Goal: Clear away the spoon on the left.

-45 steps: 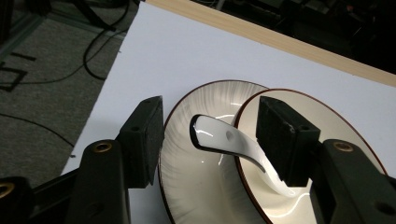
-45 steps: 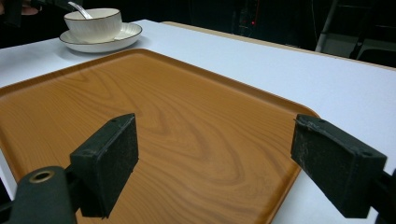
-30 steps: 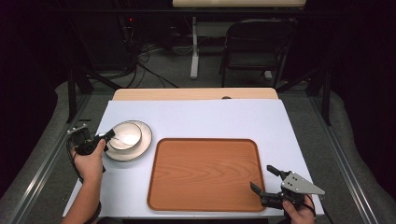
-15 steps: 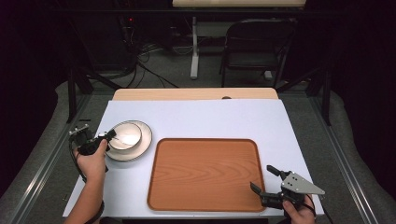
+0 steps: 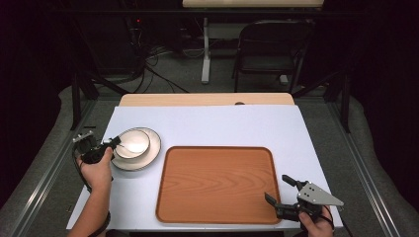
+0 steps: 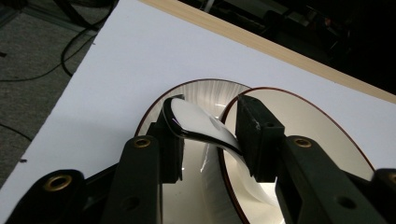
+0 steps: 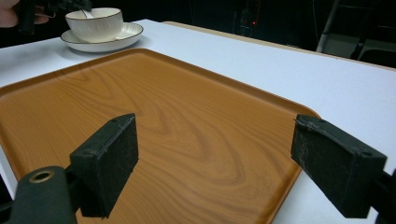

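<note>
A white bowl (image 5: 132, 142) stands on a white plate (image 5: 150, 154) with a dark rim, at the left of the white table. A white spoon (image 6: 201, 123) lies with its handle over the bowl's (image 6: 308, 126) rim. My left gripper (image 6: 210, 135) is shut on that handle, a pad on each side; in the high view it (image 5: 111, 145) sits at the bowl's left edge. My right gripper (image 5: 280, 190) hovers open over the near right corner of the wooden tray (image 5: 217, 182), its jaws wide apart with nothing between them (image 7: 224, 163).
The tray (image 7: 177, 107) is bare. The bowl (image 7: 95, 23) and plate (image 7: 126, 32) stand beyond its far left corner. A wooden strip (image 5: 205, 99) runs along the table's far edge. A chair (image 5: 269, 49) and cables stand on the floor behind.
</note>
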